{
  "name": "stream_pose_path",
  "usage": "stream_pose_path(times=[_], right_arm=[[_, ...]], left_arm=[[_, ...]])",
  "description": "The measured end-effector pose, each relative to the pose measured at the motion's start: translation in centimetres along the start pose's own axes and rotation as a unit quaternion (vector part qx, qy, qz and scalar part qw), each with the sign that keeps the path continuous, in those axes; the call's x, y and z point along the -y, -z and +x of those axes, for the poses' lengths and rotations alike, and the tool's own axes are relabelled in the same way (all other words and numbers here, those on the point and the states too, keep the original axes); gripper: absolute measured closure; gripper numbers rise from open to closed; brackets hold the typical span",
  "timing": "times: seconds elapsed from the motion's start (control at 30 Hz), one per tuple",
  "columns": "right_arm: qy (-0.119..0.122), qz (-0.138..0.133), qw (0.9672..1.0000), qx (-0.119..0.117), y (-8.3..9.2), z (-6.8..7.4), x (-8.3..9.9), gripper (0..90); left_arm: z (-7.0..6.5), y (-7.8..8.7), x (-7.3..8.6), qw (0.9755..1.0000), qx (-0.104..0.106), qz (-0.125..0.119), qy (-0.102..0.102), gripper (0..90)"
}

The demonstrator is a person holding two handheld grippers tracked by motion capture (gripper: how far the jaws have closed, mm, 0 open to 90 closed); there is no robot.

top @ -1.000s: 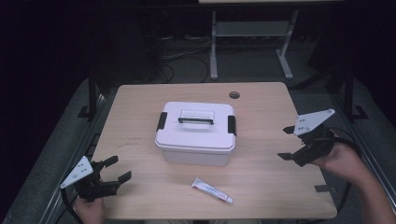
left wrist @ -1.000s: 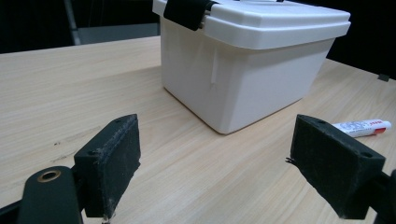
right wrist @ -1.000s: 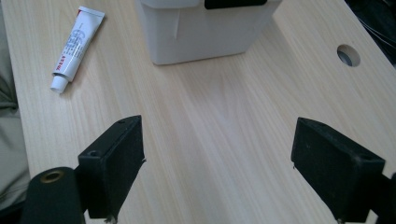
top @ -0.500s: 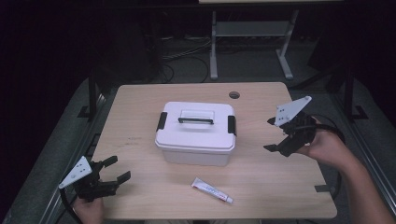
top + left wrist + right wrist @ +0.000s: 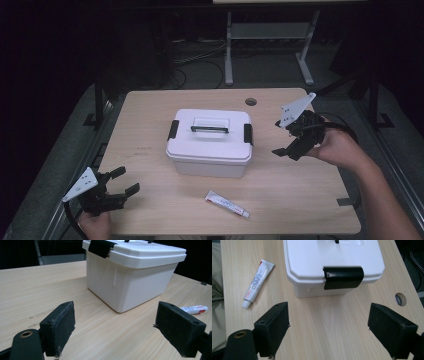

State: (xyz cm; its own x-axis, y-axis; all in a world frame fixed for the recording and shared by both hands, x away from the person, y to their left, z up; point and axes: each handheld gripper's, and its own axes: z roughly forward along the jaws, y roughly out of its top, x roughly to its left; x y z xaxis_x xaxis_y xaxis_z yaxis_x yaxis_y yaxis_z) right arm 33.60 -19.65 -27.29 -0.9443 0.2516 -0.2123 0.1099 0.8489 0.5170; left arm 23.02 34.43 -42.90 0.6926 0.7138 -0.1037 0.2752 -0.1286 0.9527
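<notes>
Hovering right gripper [image 5: 289, 138] by white box [image 5: 210, 150] clasp [image 5: 343, 277] | both grippers' fingers released (left gripper [image 5: 119, 185] idle)

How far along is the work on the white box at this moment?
Nothing looks done: the white box sits shut, both black latches down, and the tube lies on the table in front of it. In hand: the right gripper, open and empty, hangs beside the box's right latch. The left gripper is open near the table's front left corner. Probably left: unlatching, lifting the lid and handling the tube.
</notes>
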Motion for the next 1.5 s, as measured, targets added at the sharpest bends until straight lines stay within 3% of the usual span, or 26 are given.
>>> stream_pose_path(times=[0.67, 1.17, 1.27, 1.5], right_arm=[[0.028, 0.018, 0.9994, -0.013, -1.4, -0.8, -5.1, 16.9], [0.046, 0.015, 0.9984, -0.028, -3.3, -1.3, -8.2, 17.1], [0.046, 0.006, 0.9983, -0.036, -3.6, -1.4, -8.6, 21.7], [0.041, 0.006, 0.9983, -0.040, -4.7, -1.6, -9.4, 21.8]], left_arm=[[0.0, 0.1, 0.0, 1.0000, 0.001, -0.004, 0.000, 15.7], [0.0, 0.1, -0.1, 1.0000, 0.002, -0.007, 0.001, 15.7], [0.0, 0.2, -0.1, 1.0000, 0.002, -0.008, 0.000, 15.7], [0.0, 0.1, -0.1, 1.0000, 0.003, -0.007, 0.002, 15.7]])
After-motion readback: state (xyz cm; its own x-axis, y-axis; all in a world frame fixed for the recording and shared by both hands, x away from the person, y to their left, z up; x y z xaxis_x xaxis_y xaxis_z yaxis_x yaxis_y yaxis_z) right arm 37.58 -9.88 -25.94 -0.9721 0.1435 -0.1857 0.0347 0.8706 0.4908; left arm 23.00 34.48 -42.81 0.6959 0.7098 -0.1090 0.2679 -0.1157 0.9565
